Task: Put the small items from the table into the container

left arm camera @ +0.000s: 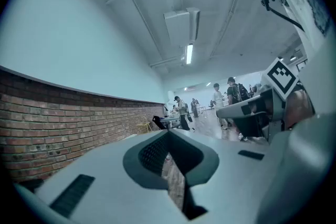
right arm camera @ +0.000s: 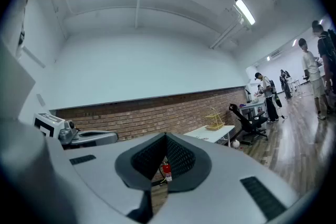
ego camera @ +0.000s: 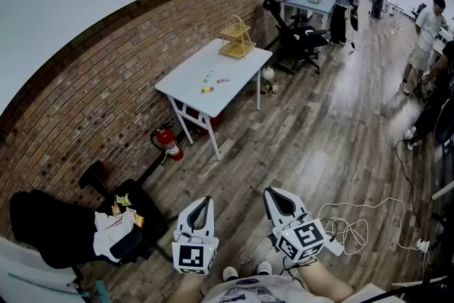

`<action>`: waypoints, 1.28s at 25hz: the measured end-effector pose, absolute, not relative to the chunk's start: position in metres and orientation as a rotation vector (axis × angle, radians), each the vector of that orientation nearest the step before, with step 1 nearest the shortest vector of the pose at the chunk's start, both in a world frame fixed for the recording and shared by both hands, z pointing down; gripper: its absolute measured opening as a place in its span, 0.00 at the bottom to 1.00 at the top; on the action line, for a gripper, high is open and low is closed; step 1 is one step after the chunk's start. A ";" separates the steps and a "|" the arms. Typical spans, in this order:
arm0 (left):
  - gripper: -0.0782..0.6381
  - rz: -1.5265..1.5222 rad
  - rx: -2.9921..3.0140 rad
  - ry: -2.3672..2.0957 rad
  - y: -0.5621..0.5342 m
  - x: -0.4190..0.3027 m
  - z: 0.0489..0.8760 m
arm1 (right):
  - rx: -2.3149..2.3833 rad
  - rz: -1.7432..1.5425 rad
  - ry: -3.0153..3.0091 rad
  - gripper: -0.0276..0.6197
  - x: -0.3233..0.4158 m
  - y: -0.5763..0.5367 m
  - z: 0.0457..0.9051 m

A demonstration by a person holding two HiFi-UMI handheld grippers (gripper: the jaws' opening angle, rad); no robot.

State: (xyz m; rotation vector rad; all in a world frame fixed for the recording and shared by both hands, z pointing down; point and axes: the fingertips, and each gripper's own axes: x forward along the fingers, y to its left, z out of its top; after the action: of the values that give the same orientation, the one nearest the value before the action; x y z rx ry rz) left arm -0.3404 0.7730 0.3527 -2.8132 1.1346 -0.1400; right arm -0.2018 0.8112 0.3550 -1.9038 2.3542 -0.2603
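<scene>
Head view: my left claw (ego camera: 201, 208) and right claw (ego camera: 279, 199) hang well short of the surface (ego camera: 186, 86) straight ahead, small items (ego camera: 207, 89) mid-surface, container (ego camera: 236, 39) at its far edge; left gripper view, right gripper view: both closed, empty.

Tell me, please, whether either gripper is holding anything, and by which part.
Nothing is held. The left gripper and the right gripper both have their jaws together with nothing between them, well short of the white table.
</scene>
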 end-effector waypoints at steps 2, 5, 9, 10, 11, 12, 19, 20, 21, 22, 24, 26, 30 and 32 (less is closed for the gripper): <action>0.18 -0.148 -2.813 1.121 0.777 -0.332 0.352 | -1.915 -0.257 2.340 0.07 -0.195 0.814 0.354; 0.18 -0.152 -2.809 1.109 0.782 -0.325 0.351 | -1.927 -0.263 2.321 0.07 -0.186 0.819 0.353; 0.18 -0.157 -2.807 1.114 0.786 -0.321 0.353 | -1.922 -0.283 2.317 0.07 -0.180 0.824 0.356; 0.18 -0.161 -2.807 1.116 0.787 -0.321 0.355 | -1.919 -0.294 2.313 0.07 -0.178 0.825 0.357; 0.18 -0.162 -2.809 1.118 0.787 -0.320 0.355 | -1.918 -0.300 2.310 0.07 -0.177 0.826 0.358; 0.18 -0.160 -2.811 1.119 0.788 -0.318 0.355 | -1.918 -0.302 2.310 0.07 -0.175 0.826 0.358; 0.18 -0.156 -2.804 1.148 0.789 -0.307 0.355 | -1.900 -0.302 2.320 0.07 -0.160 0.830 0.358; 0.18 -0.150 -2.802 1.156 0.790 -0.305 0.355 | -1.897 -0.302 2.322 0.07 -0.157 0.831 0.358; 0.18 -0.144 -2.802 1.168 0.791 -0.305 0.356 | -1.894 -0.305 2.324 0.07 -0.154 0.832 0.360; 0.18 -0.139 -2.803 1.180 0.793 -0.304 0.358 | -1.889 -0.312 2.325 0.07 -0.151 0.834 0.361; 0.18 -0.139 -2.806 1.199 0.797 -0.302 0.362 | -1.881 -0.334 2.323 0.07 -0.145 0.836 0.367; 0.18 -0.154 -2.809 1.206 0.801 -0.300 0.368 | -1.869 -0.361 2.324 0.07 -0.142 0.836 0.373; 0.18 -0.177 -2.811 1.225 0.795 -0.302 0.376 | -1.845 -0.375 2.338 0.07 -0.141 0.827 0.376; 0.18 -0.175 -2.814 1.229 0.786 -0.300 0.377 | -1.845 -0.377 2.337 0.07 -0.137 0.818 0.377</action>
State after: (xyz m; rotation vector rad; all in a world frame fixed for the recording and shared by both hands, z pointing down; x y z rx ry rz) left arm -0.2999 0.7859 0.3767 -2.8140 1.2290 -0.1747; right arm -0.1369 0.8185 0.3766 -1.8447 2.3370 -0.3765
